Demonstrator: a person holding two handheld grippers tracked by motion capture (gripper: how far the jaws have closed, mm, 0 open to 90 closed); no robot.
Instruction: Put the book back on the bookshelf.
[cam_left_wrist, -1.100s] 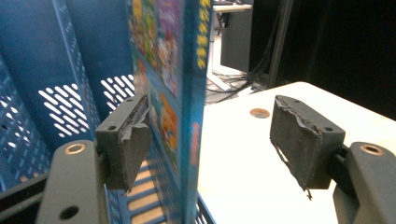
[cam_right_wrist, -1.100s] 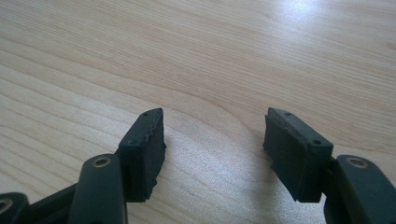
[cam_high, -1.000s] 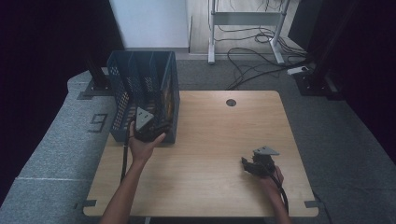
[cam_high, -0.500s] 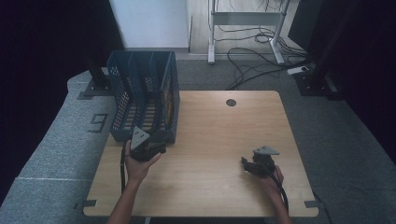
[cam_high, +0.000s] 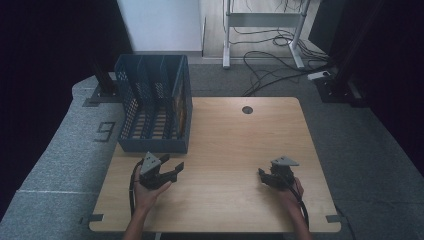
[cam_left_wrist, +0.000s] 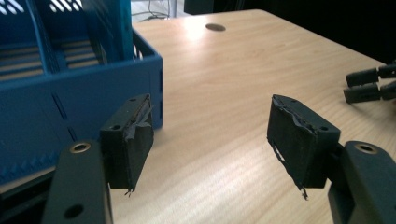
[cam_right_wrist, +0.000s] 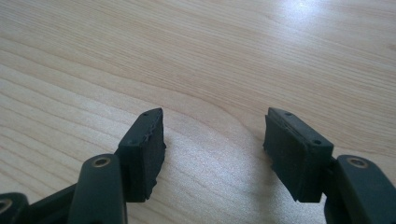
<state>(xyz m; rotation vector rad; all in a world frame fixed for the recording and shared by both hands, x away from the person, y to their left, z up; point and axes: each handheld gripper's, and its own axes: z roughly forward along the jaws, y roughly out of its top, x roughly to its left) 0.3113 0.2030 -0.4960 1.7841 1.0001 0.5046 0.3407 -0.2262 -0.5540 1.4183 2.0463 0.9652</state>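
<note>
The left gripper (cam_high: 172, 167) is released: its jaws stand wide apart with nothing between them, over bare table (cam_high: 235, 145) just in front of the near wall of the blue rack (cam_high: 152, 145), not touching it. The right gripper (cam_high: 261, 175) is likewise released and empty, its jaws parted just above the wood at the table's near right, well apart from the rack. The rack stands upright on the table's far left corner, with its divided compartments open at the top and something orange showing in the rightmost one.
</note>
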